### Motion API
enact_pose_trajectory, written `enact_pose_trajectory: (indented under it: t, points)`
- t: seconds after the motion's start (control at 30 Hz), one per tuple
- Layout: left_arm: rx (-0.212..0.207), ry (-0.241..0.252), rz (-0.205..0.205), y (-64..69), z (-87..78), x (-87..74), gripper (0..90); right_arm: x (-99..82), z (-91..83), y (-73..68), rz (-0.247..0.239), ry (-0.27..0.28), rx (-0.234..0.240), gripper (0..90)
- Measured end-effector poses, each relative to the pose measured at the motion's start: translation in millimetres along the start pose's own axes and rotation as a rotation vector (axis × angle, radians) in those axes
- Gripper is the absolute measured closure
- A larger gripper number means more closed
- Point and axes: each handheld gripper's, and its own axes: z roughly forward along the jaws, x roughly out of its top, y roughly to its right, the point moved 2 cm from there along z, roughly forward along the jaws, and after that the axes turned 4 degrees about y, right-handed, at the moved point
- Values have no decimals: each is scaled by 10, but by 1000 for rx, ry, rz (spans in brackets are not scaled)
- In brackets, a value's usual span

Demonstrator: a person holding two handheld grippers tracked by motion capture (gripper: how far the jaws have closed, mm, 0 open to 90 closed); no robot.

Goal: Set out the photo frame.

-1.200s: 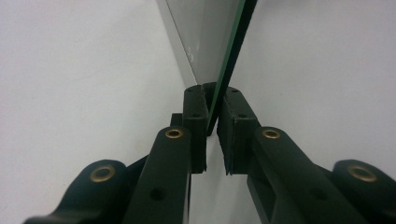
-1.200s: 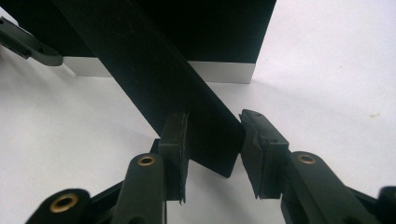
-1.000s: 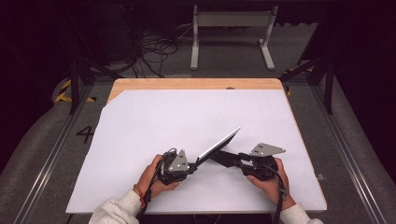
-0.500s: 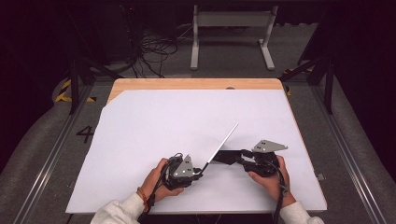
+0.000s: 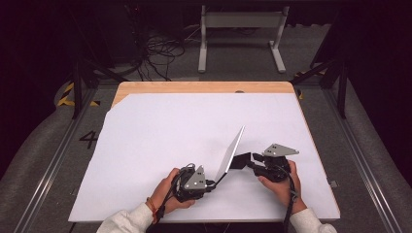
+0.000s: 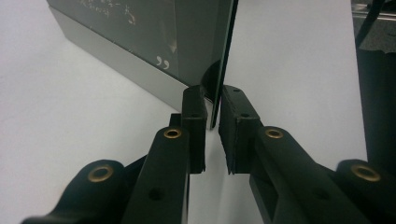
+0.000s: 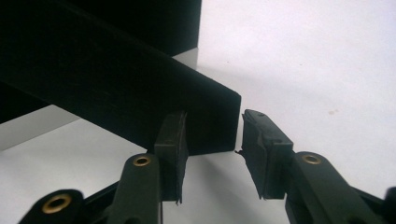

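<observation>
A thin laptop stands partly open on the white table top (image 5: 160, 131). Its silver lid (image 5: 232, 151) slants up steeply from a dark base (image 5: 241, 160). My left gripper (image 5: 214, 183) is at the lid's near corner. In the left gripper view the lid's thin edge (image 6: 227, 51) runs between the two pads of the left gripper (image 6: 212, 116), whose jaws have just been closing on it. My right gripper (image 5: 247, 163) holds the base from the right. In the right gripper view the black base's corner (image 7: 116, 84) sits between the jaws of the right gripper (image 7: 212, 135).
The white sheet covers most of a wooden table (image 5: 204, 87). Behind it a grey metal stand (image 5: 240, 34) and loose cables (image 5: 155, 53) lie on the dark floor. Metal rails (image 5: 48, 165) run along both sides of the table.
The lid has swung up from a low slant to a steep one. Both hands have stayed almost where they were.
</observation>
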Motion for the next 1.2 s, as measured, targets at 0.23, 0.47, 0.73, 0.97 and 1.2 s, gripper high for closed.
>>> enact_pose_trajectory:
  t: [0.23,0.47,0.73,0.97,1.2]
  points:
    - [-12,3,1,21,27,17,804,47,-102,-72,-51,25,5,562]
    - [-17,5,-2,19,35,17,804,42,-243,-206,-72,45,38,553]
    - [-29,5,7,49,107,43,809,35,-346,-483,-121,65,116,557]
    - [-26,12,18,69,159,80,808,-21,-406,-542,-126,64,137,545]
    - [-10,20,19,85,206,109,800,-60,-450,-661,-156,62,170,519]
